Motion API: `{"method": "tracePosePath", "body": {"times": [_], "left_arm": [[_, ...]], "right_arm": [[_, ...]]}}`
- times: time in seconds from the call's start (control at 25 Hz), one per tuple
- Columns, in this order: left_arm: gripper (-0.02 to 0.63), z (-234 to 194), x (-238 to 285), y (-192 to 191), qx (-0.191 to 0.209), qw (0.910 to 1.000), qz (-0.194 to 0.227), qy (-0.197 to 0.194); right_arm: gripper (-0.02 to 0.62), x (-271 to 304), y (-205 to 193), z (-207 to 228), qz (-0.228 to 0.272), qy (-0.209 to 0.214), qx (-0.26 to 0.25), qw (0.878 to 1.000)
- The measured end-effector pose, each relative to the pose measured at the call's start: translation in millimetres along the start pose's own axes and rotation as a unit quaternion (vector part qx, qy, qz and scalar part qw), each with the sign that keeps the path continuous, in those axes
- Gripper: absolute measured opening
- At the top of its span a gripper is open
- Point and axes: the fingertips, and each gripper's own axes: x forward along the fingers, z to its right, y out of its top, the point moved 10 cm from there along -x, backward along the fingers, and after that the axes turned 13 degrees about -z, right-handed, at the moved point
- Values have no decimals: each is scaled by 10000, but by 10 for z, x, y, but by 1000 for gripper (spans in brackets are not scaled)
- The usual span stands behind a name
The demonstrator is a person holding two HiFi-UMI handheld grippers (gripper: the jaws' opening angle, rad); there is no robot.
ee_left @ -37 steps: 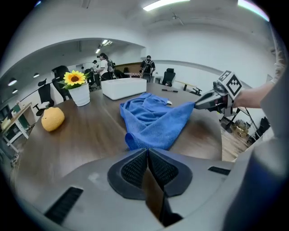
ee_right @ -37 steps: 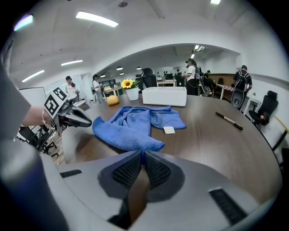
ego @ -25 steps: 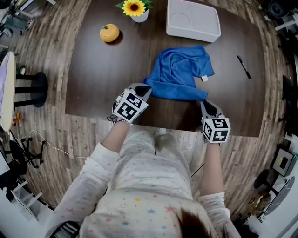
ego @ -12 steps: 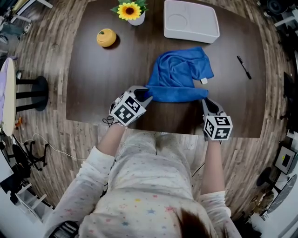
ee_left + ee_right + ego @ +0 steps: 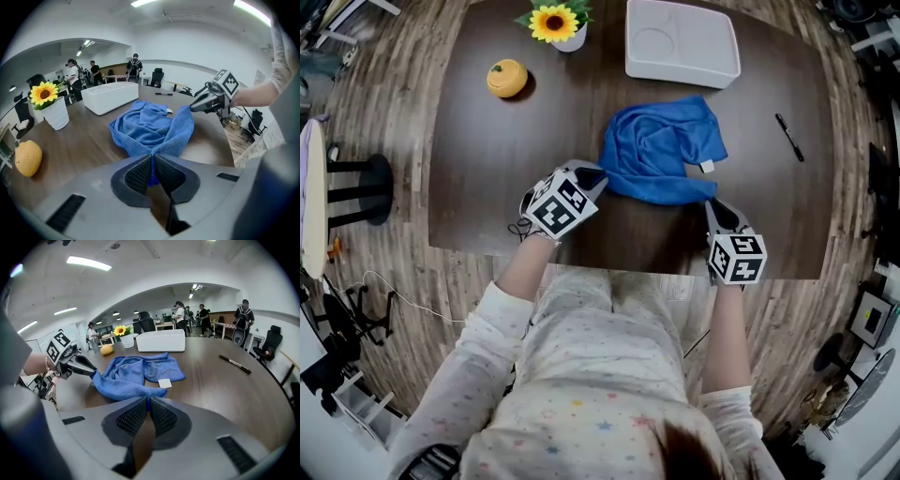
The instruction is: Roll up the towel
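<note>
My blue towel [image 5: 661, 150] lies crumpled in loose folds, its near edge stretched straight across just before me.

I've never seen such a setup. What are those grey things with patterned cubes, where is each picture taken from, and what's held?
No robot: a person holds hand-worked tongs in each hand; the cubes are part of them. One picture looks down from the person's head; the other two come from cameras riding on the tongs. On the table lie a blue towel, a white tray, a potted sunflower, an orange fruit and a pen. The left tongs and the right tongs each pinch one end of the towel's near edge; the left pair has just eased open a hair, cloth between its pads.
</note>
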Motion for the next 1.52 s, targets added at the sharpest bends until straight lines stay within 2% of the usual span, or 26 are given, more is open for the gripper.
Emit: {"method": "tracePosePath", "body": {"times": [0.16,0.36,0.48,0.64,0.8,0.92,1.0,1.08,1.2,1.4,1.52], "left_arm": [[31,-220,33,58,-491,9981,252,-263],[34,-356,85,91,-468,9986,238,20],[47,-425,59,80,-782,9957,506,25],[123,-502,-18,-60,-1019,9930,549,245],[125,-524,-59,-177,-1143,9916,595,107],[143,-534,-18,-226,-980,9937,511,-184],[143,-521,-34,-262,-874,9936,627,-356],[143,-502,-88,-321,-939,9905,842,-553],[143,-450,-213,-402,-927,9895,953,-568],[143,-225,-230,-512,-644,9959,505,-392],[143,-154,-78,-543,-727,9964,221,-370]], "right_arm": [[26,31,-9,16,-64,0,57,10000],[26,52,-24,41,-131,-47,90,9999],[26,77,-18,54,-168,-71,143,9997],[26,103,9,49,-160,-56,154,9997],[26,137,56,21,-158,-49,152,9997],[26,157,70,16,-193,-76,163,9997],[26,155,72,10,-186,-89,166,9997],[26,149,75,-2,-168,-94,162,9997],[26,150,101,-17,-150,-92,148,9997],[26,158,114,-24,-150,-96,139,9997],[26,171,116,-36,-161,-98,138,9997]]}}
